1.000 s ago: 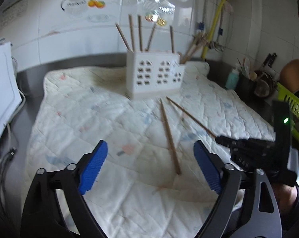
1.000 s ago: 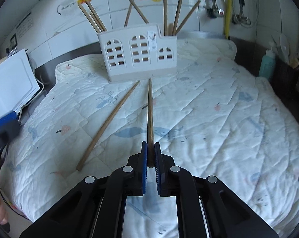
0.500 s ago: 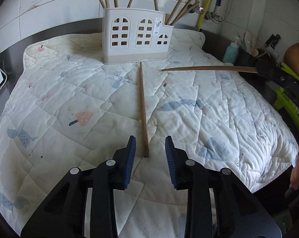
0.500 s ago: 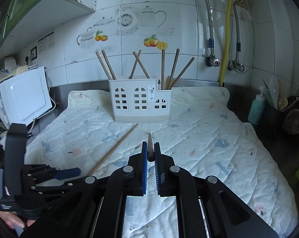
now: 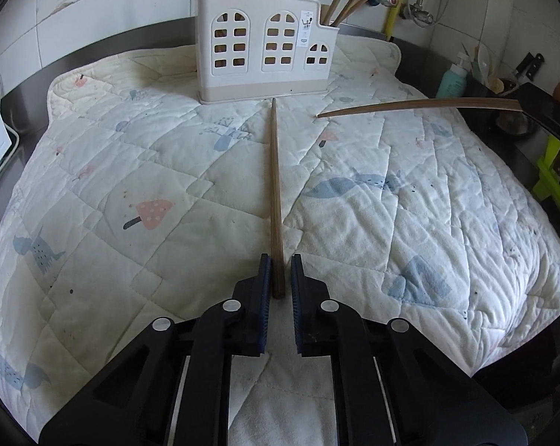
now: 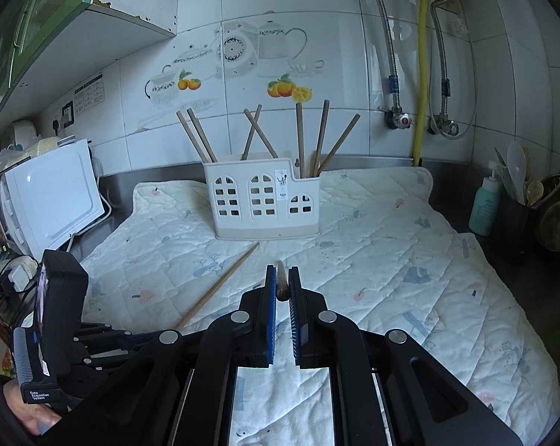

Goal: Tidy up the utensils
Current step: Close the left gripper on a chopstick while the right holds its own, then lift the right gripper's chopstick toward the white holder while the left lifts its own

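Clamping the near end of a wooden chopstick [image 5: 274, 200], the left hand-held gripper [image 5: 278, 278] has its pads closed on it while the stick lies along the quilted mat [image 5: 391, 223], tip pointing at the white utensil holder [image 5: 265, 48]. The right hand-held gripper [image 6: 282, 286] is closed on a second chopstick [image 5: 421, 106], held off the mat and reaching in from the right toward the holder. Seven more chopsticks [image 6: 299, 133] stand in the holder on the surface [image 6: 161, 174].
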### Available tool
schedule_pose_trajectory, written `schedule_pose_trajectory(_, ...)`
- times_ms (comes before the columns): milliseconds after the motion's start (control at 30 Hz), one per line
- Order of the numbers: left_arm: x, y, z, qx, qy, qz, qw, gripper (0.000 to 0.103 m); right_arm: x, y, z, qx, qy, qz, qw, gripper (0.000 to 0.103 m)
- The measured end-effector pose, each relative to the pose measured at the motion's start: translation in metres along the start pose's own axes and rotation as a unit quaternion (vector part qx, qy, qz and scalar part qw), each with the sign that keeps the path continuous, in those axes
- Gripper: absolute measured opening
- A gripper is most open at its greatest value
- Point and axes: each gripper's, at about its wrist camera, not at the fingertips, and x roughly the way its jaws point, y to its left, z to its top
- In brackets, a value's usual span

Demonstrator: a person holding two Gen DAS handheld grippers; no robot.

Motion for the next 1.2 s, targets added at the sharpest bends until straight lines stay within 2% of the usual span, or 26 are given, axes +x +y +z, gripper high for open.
schedule_pose_trajectory(233, -0.011, 0.009, 0.008, -0.010, -0.012, -0.003, 0.9999, 0.005, -0.005, 0.001, 0.008, -0.002, -0.008, 0.005, 1.000, 0.007)
schedule_pose_trajectory(500, -0.056, 0.013, 0.030, 0.005, -0.080, -0.005, 0.9968, 0.005, -0.008, -0.008, 0.038, 0.002, -0.017, 0.028, 0.999, 0.007)
schedule_pose_trajectory(600, -0.053, 0.016, 0.028, 0.003, -0.074, -0.009, 0.9972, 0.005, -0.010, -0.009, 0.046, 0.002, -0.020, 0.033, 0.999, 0.007)
schedule_pose_trajectory(700, -0.045, 0.013, 0.019, 0.003, -0.055, -0.028, 0.9981, 0.007, -0.010, -0.006, 0.047, -0.005, -0.020, 0.032, 0.999, 0.007)
schedule_pose_trajectory(833, -0.031, 0.004, 0.010, 0.010, -0.036, -0.030, 0.9989, 0.038, -0.010, -0.004, 0.043, -0.006, -0.018, 0.031, 0.999, 0.007)
schedule_pose_trajectory(933, -0.020, 0.004, 0.007, 0.009, -0.020, -0.033, 0.9992, 0.037, -0.010, -0.005, 0.043, -0.007, -0.019, 0.031, 0.999, 0.007)
schedule_pose_trajectory(1067, -0.010, 0.008, 0.005, 0.005, -0.013, -0.027, 0.9995, 0.024, -0.011, -0.006, 0.043, -0.007, -0.019, 0.031, 0.999, 0.007)
schedule_pose_trajectory(1200, -0.003, 0.009, 0.004, 0.002, -0.007, -0.023, 0.9997, 0.023, -0.011, -0.006, 0.043, -0.008, -0.020, 0.030, 0.999, 0.007)
